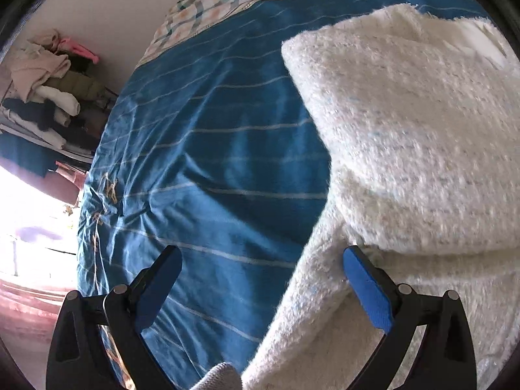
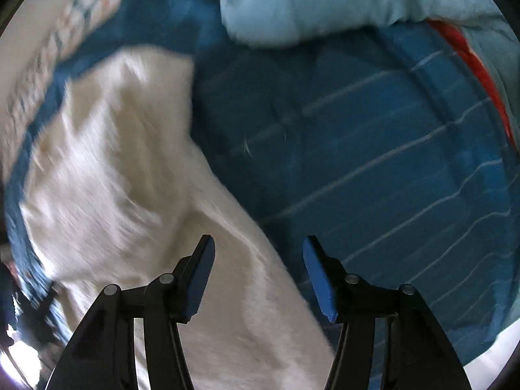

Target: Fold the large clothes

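The cream fleece garment (image 1: 406, 136) lies on the bed, over the blue striped bedspread (image 1: 211, 162). A folded upper layer rests on a lower one that runs down toward the left tool (image 1: 261, 279). That tool stands wide open and holds nothing: its right pad sits against the garment's lower edge, its left pad over bare bedspread.

The right tool (image 2: 258, 271) is also parted and empty. The garment's (image 2: 113, 162) long edge passes between its pads without being pinched. This view is blurred.

Handling, as judged: the pile looks thick, soft and limp, bulky but probably light. It should not slip from the pads, yet it will sag and drag. A bite on the doubled edge or a corner nearest each tool seems sounder than a pinch of loose nap. Both tools should lift together so the fold does not spill.

Containers: none seen. A pale blue quilt (image 2: 308, 3) lies beyond the right tool. Stacked clothes (image 1: 48, 97) sit far left of the left tool, on what support I cannot tell.
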Demonstrator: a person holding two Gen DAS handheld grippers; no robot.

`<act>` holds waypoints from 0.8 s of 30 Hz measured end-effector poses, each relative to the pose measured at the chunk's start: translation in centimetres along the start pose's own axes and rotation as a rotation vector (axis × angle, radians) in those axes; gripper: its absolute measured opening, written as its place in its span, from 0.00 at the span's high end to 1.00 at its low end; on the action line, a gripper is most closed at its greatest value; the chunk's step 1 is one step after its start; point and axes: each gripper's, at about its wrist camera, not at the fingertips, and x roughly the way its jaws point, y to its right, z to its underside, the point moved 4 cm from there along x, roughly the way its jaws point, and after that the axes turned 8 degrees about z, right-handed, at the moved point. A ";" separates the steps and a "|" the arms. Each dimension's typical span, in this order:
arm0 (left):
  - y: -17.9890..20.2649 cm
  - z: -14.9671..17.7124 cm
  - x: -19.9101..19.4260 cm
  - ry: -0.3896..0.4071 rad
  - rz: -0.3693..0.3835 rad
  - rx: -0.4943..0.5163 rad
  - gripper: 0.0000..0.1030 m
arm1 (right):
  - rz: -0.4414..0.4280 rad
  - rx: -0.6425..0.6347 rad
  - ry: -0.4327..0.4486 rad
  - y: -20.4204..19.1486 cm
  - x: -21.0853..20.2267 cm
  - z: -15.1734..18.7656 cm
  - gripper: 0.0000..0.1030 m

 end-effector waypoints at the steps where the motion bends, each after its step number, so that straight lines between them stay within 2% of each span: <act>1: 0.1 0.0 0.1 -0.003 -0.001 -0.003 0.02 | 0.026 -0.048 -0.004 -0.4 0.7 0.1 0.43; 4: 0.5 -0.2 0.5 -0.002 -0.051 0.016 0.02 | 0.096 -0.156 0.025 -2.4 2.4 -0.4 0.43; 6: 0.4 -0.3 1.3 -0.017 -0.049 -0.009 0.00 | 0.081 -0.190 0.028 -3.6 3.5 -0.9 0.44; 8: 0.0 -0.5 2.1 -0.044 -0.035 -0.053 0.00 | 0.058 -0.208 0.060 -4.4 3.7 -1.6 0.65; 9: -0.2 -0.6 2.3 -0.050 -0.023 -0.066 0.00 | 0.064 -0.183 0.081 -3.9 3.6 -2.1 0.70; 10: -0.3 -0.6 2.3 -0.051 -0.014 -0.074 0.00 | 0.063 -0.133 0.074 -3.2 3.8 -2.6 0.70; 12: -0.3 -0.5 2.0 -0.042 -0.008 -0.069 0.00 | -0.040 0.061 0.005 -0.2 4.8 -3.0 0.71; 13: -0.4 -0.4 1.7 -0.040 -0.009 -0.067 0.00 | -0.050 0.082 -0.005 0.1 4.9 -2.9 0.71; 15: -0.8 -0.3 0.8 -0.037 0.002 -0.081 0.00 | 0.010 0.045 -0.007 0.1 4.0 -2.2 0.71; 18: -1.3 0.0 -1.6 -0.024 0.035 -0.104 0.00 | 0.019 0.044 -0.023 0.3 1.8 -0.2 0.62; 19: -1.2 0.2 -3.1 -0.006 0.041 -0.096 0.00 | -0.013 0.058 -0.021 0.4 0.6 0.9 0.55; 21: -0.9 0.1 -4.5 0.009 0.052 -0.090 0.00 | -0.095 0.067 -0.016 0.1 -1.1 3.0 0.48; 23: -0.6 -0.5 -5.6 0.034 0.067 -0.099 0.00 | -0.178 0.092 -0.001 0.3 -2.3 4.3 0.47; 24: -0.4 -1.2 -6.0 0.046 0.075 -0.108 0.00 | -0.261 0.132 0.006 0.6 -2.8 4.5 0.47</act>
